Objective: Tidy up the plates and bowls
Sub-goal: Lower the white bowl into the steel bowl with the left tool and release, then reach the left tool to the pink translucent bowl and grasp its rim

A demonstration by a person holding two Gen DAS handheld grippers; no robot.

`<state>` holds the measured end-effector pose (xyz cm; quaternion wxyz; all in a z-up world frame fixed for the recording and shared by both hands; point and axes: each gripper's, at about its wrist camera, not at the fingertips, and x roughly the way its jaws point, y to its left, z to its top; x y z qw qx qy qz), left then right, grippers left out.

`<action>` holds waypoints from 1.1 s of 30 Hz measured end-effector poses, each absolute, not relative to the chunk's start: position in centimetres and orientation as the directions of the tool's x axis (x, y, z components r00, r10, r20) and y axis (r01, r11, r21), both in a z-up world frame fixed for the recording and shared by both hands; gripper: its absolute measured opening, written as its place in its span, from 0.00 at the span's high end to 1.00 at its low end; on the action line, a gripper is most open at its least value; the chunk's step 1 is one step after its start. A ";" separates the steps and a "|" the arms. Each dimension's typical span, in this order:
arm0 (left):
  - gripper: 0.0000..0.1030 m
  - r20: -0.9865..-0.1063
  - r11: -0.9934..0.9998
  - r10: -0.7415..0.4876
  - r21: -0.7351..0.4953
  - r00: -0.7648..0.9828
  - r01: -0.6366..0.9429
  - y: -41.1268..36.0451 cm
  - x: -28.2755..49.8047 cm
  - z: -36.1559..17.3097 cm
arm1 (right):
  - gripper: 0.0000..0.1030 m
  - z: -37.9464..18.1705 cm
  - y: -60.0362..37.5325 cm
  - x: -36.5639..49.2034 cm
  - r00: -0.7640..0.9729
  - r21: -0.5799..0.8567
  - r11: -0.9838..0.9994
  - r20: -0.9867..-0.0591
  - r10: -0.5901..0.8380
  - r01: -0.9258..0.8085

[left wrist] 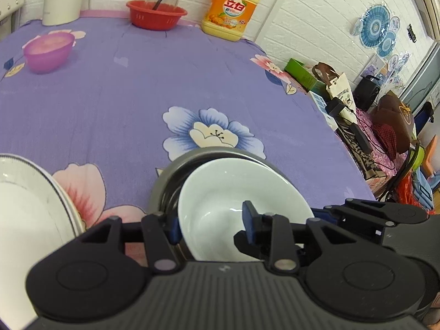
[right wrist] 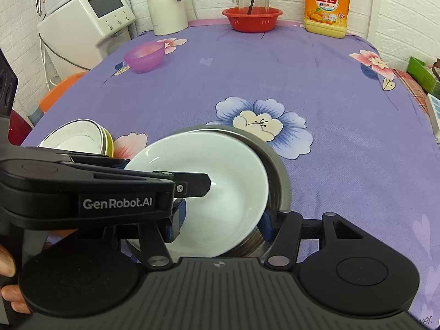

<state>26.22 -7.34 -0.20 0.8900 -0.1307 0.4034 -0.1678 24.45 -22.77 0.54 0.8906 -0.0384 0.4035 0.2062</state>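
A white bowl (left wrist: 231, 192) (right wrist: 220, 181) sits tilted inside a grey metal bowl (left wrist: 165, 181) (right wrist: 277, 170) near the table's front edge. My left gripper (left wrist: 211, 220) holds the white bowl's rim, one finger (left wrist: 249, 220) inside the bowl and one outside; it also shows in the right wrist view (right wrist: 192, 184). My right gripper (right wrist: 220, 225) straddles both bowls, its fingers (right wrist: 268, 225) wide apart. A stack of white plates and bowls (left wrist: 30, 200) (right wrist: 79, 134) stands to the left.
On the purple floral tablecloth (right wrist: 275, 68) stand a purple plastic bowl (right wrist: 143, 55), a red basket (right wrist: 252, 18), a yellow detergent jug (right wrist: 326, 5) and a white kettle (right wrist: 166, 2) at the back. Clutter lies beyond the right edge (left wrist: 371, 115).
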 end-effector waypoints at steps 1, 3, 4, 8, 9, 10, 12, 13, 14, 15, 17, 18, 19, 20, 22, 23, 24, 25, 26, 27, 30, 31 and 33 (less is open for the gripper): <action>0.56 -0.669 0.907 -0.409 -0.376 0.621 0.192 -7.1 26.2 -0.1 | 0.11 0.7 -22.9 24.4 0.595 0.096 0.913 -0.730 0.336 -0.397; 0.23 -0.651 0.896 -0.425 -0.399 0.629 0.194 -6.6 26.2 0.4 | 0.09 1.1 -23.0 24.0 0.612 0.092 0.913 -0.715 0.339 -0.398; 0.22 -0.643 0.898 -0.419 -0.399 0.642 0.187 -6.3 25.9 0.8 | 0.08 1.4 -23.2 23.8 0.627 0.087 0.914 -0.702 0.338 -0.395; 0.13 -0.591 0.914 -0.391 -0.341 0.705 0.221 -5.9 24.9 3.2 | 0.00 3.2 -24.0 23.1 0.702 0.027 0.923 -0.641 0.310 -0.383; 0.10 -0.580 0.920 -0.378 -0.323 0.722 0.223 -5.7 24.7 3.8 | 0.00 3.6 -24.2 23.0 0.713 0.027 0.925 -0.628 0.311 -0.379; 0.10 -0.565 0.925 -0.367 -0.307 0.739 0.224 -5.5 24.5 4.4 | 0.00 3.9 -24.3 23.0 0.720 0.032 0.926 -0.619 0.314 -0.376; 0.10 -0.541 0.937 -0.339 -0.272 0.770 0.221 -4.9 24.4 5.3 | 0.00 4.4 -24.5 23.2 0.724 0.045 0.926 -0.609 0.324 -0.376; 0.10 -0.535 0.944 -0.319 -0.253 0.783 0.212 -4.5 24.4 5.7 | 0.00 4.5 -24.4 23.5 0.725 0.048 0.925 -0.606 0.327 -0.378; 0.10 -0.531 0.949 -0.303 -0.242 0.791 0.201 -4.0 24.4 6.0 | 0.00 4.5 -24.3 23.6 0.725 0.050 0.924 -0.605 0.330 -0.379; 0.09 -0.529 0.953 -0.292 -0.236 0.797 0.192 -3.4 24.4 6.2 | 0.00 4.5 -24.2 23.8 0.723 0.055 0.923 -0.604 0.335 -0.381; 0.04 -0.528 0.960 -0.262 -0.226 0.808 0.164 -2.1 24.5 6.6 | 0.00 4.4 -23.7 24.3 0.714 0.074 0.919 -0.606 0.350 -0.388; 0.01 -0.527 0.965 -0.240 -0.219 0.815 0.143 -1.3 24.5 6.7 | 0.00 4.3 -23.4 24.5 0.709 0.083 0.917 -0.608 0.357 -0.391; 0.01 -0.522 0.969 -0.221 -0.210 0.824 0.126 -0.6 24.5 6.8 | 0.00 4.1 -23.1 24.8 0.703 0.091 0.915 -0.611 0.363 -0.393; 0.01 -0.519 0.975 -0.197 -0.194 0.832 0.110 0.1 24.5 7.0 | 0.00 4.0 -22.7 25.0 0.698 0.097 0.914 -0.615 0.367 -0.394; 0.01 -0.519 0.982 -0.160 -0.166 0.840 0.084 1.5 24.6 7.1 | 0.00 3.8 -22.0 25.7 0.686 0.112 0.911 -0.623 0.376 -0.397; 0.01 -0.516 0.985 -0.142 -0.160 0.845 0.068 2.5 24.7 7.2 | 0.00 3.8 -21.6 26.1 0.678 0.123 0.909 -0.628 0.382 -0.398; 0.01 -0.512 0.986 -0.130 -0.158 0.849 0.055 3.3 24.7 7.2 | 0.00 3.7 -21.2 26.6 0.671 0.135 0.907 -0.632 0.388 -0.398; 0.01 -0.510 0.987 -0.117 -0.156 0.852 0.043 4.2 24.9 7.3 | 0.00 3.7 -20.7 27.1 0.661 0.153 0.904 -0.635 0.399 -0.399; 0.01 -0.508 0.988 -0.105 -0.153 0.855 0.030 5.1 25.1 7.3 | 0.00 3.7 -20.4 27.6 0.652 0.169 0.900 -0.637 0.411 -0.402; 0.01 -0.506 0.989 -0.091 -0.150 0.858 0.017 5.9 25.2 7.3 | 0.00 3.8 -19.9 28.2 0.642 0.186 0.894 -0.638 0.426 -0.408; 0.01 -0.510 0.990 -0.054 -0.140 0.859 -0.021 8.3 26.2 7.0 | 0.00 3.9 -18.0 29.7 0.622 0.198 0.886 -0.648 0.439 -0.419; 0.01 -0.513 0.989 -0.044 -0.141 0.858 -0.034 9.2 26.7 6.9 | 0.00 3.9 -17.2 30.2 0.619 0.190 0.884 -0.652 0.438 -0.427; 0.01 -0.517 0.987 -0.022 -0.148 0.856 -0.064 11.2 27.7 6.5 | 0.00 3.9 -15.6 31.2 0.610 0.172 0.879 -0.661 0.437 -0.444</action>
